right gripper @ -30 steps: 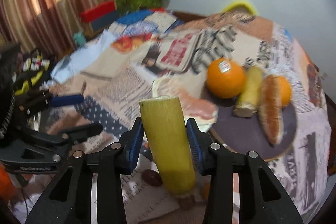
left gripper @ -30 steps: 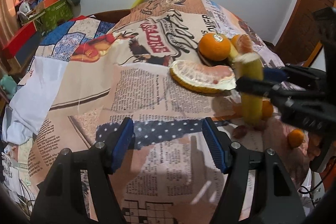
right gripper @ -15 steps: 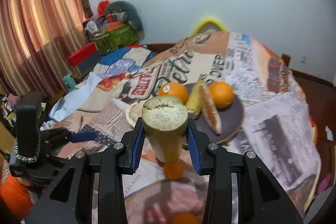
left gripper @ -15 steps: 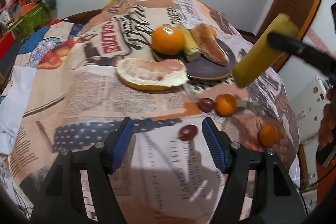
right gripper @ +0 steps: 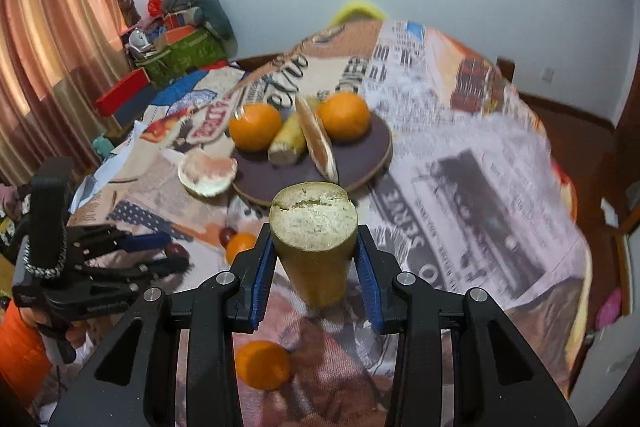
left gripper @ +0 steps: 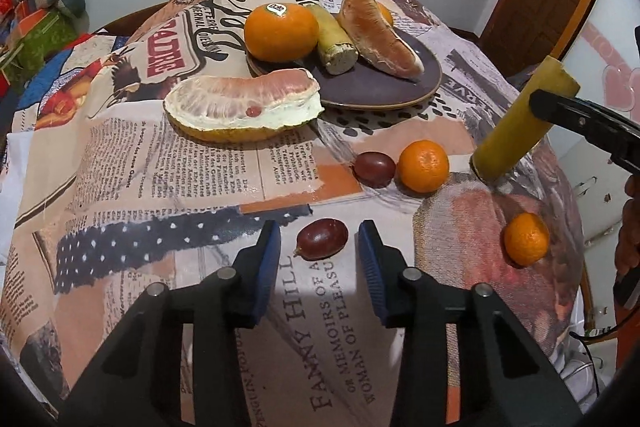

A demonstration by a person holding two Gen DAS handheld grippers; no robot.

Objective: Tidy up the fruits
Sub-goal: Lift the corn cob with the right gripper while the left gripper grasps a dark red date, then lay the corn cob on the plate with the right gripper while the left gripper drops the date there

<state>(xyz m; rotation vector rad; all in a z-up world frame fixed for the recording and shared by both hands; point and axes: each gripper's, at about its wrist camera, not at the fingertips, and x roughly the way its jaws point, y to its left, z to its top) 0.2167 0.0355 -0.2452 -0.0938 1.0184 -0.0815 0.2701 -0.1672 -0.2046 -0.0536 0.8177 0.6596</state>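
Note:
My right gripper (right gripper: 316, 259) is shut on a yellow-green cane stalk piece (right gripper: 314, 239), held above the table's near right part; it also shows in the left wrist view (left gripper: 516, 123). My left gripper (left gripper: 319, 255) is open, its jaws either side of a red grape (left gripper: 322, 239) on the cloth. A dark plate (left gripper: 384, 83) holds a large orange (left gripper: 280, 33), another cane piece (left gripper: 336, 41) and a pomelo segment (left gripper: 380, 35). A peeled pomelo half (left gripper: 244, 107) lies beside the plate.
A second grape (left gripper: 374, 169) and a small tangerine (left gripper: 424, 166) lie together mid-table. Another tangerine (left gripper: 526, 239) sits near the right edge. The newspaper-print cloth (left gripper: 160, 167) covers the round table. Boxes and clutter (right gripper: 176, 43) stand at the far left.
My left gripper moved forward and down, so the near grape now sits between its jaws. My right gripper carried the cane piece slightly lower and closer to the plate.

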